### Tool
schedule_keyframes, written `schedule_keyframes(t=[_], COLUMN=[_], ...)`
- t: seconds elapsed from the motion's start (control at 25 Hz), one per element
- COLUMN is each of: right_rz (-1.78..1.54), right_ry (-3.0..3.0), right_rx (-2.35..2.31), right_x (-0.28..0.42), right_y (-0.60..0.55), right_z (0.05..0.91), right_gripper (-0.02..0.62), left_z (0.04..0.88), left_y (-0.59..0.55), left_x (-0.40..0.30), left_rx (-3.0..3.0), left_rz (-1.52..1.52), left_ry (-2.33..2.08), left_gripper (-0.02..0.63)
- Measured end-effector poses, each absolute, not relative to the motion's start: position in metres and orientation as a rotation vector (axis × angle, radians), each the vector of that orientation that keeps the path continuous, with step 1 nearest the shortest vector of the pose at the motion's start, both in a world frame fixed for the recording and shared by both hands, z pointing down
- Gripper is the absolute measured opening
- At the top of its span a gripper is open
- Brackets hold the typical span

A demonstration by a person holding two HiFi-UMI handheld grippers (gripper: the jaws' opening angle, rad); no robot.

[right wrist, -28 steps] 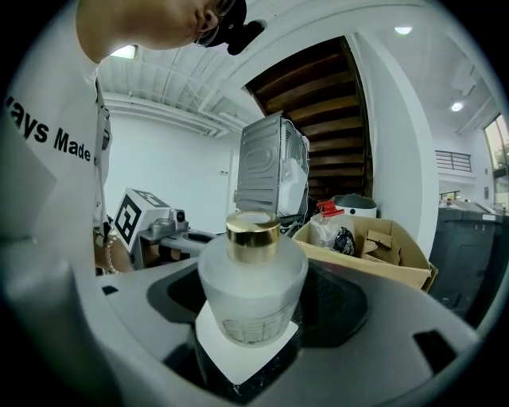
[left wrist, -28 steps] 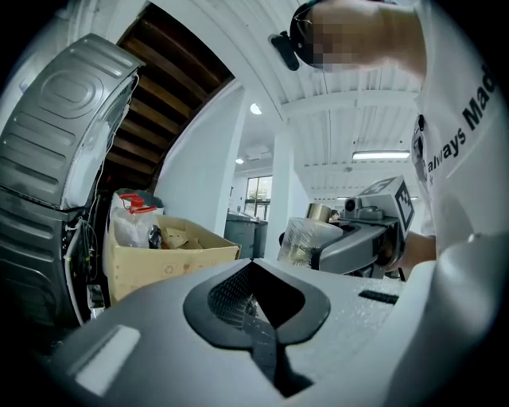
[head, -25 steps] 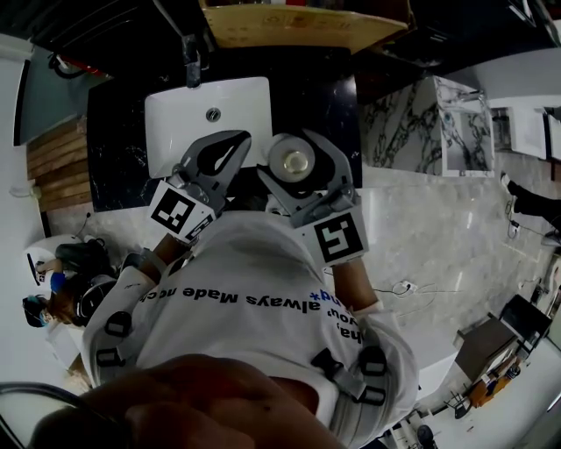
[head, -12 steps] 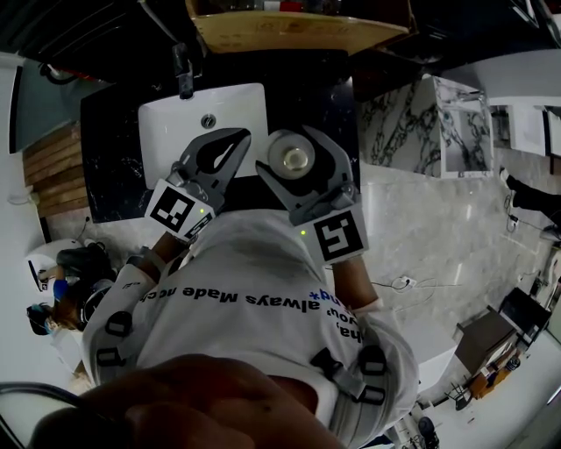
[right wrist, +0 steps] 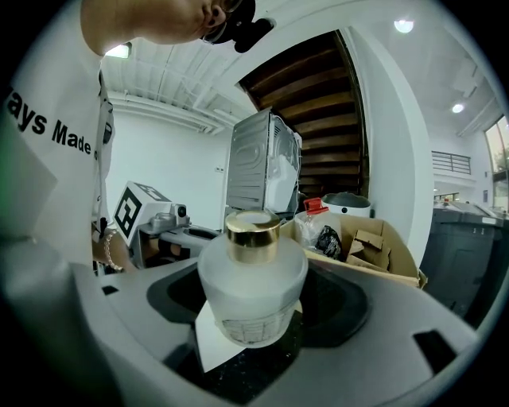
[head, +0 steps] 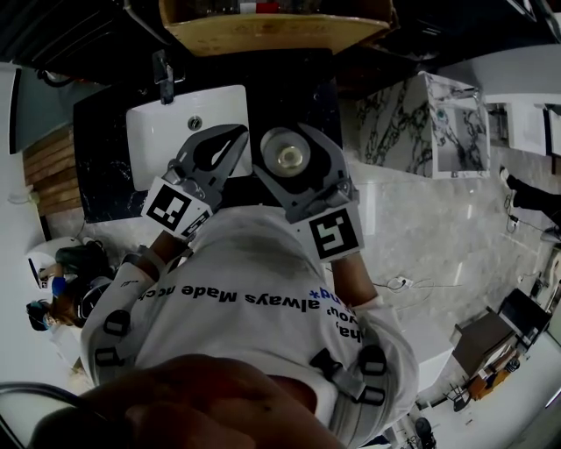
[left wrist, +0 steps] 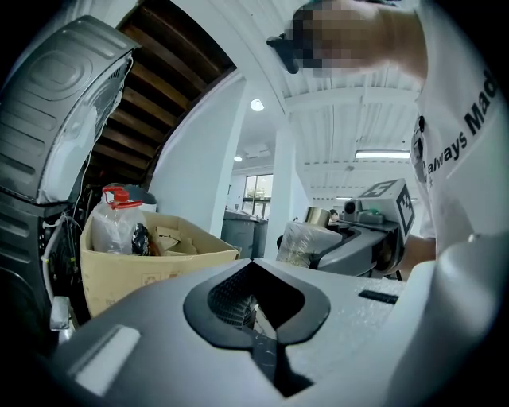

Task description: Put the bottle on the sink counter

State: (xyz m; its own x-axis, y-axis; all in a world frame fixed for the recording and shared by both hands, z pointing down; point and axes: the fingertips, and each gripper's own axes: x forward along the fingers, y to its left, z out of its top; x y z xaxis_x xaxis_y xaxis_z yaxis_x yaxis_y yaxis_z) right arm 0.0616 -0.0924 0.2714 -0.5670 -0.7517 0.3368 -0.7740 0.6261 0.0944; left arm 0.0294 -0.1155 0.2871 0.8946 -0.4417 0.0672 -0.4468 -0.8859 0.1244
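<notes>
In the head view a frosted glass bottle (head: 286,157) with a gold cap is seen from above, and my right gripper (head: 286,138) is shut on its body. It hangs over the black sink counter (head: 294,92), just right of the white basin (head: 175,131). In the right gripper view the bottle (right wrist: 253,286) stands upright between the grey jaws, with speckled black counter below. My left gripper (head: 238,133) is shut with nothing in it, its tips over the basin's right edge. The left gripper view shows its jaws (left wrist: 253,266) closed and the held bottle (left wrist: 306,238) off to the right.
A faucet (head: 163,68) stands behind the basin. A cardboard box (head: 272,26) holding a red-capped plastic bottle (left wrist: 115,219) sits beyond the counter. A marble partition (head: 403,123) borders the counter's right side. Other people (head: 61,289) are at the lower left.
Both grippers have drifted to the right relative to the basin, so the bottle now hangs farther over the black counter. The right gripper's hold on the bottle is unchanged, and the left stays shut.
</notes>
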Motion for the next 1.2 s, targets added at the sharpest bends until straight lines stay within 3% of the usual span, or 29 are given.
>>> schedule_keyframes(t=[1.2], right_rz=[0.135], right_ry=[-2.456], right_rx=[1.229], right_x=[0.103], right_y=[-0.121], right_z=[0.324], right_gripper=[0.331], left_z=[0.326], left_y=[-0.136], left_x=[0.080], left_rx=[2.902], left_rz=[0.169], left_ry=[-0.532], left_gripper=[0.003])
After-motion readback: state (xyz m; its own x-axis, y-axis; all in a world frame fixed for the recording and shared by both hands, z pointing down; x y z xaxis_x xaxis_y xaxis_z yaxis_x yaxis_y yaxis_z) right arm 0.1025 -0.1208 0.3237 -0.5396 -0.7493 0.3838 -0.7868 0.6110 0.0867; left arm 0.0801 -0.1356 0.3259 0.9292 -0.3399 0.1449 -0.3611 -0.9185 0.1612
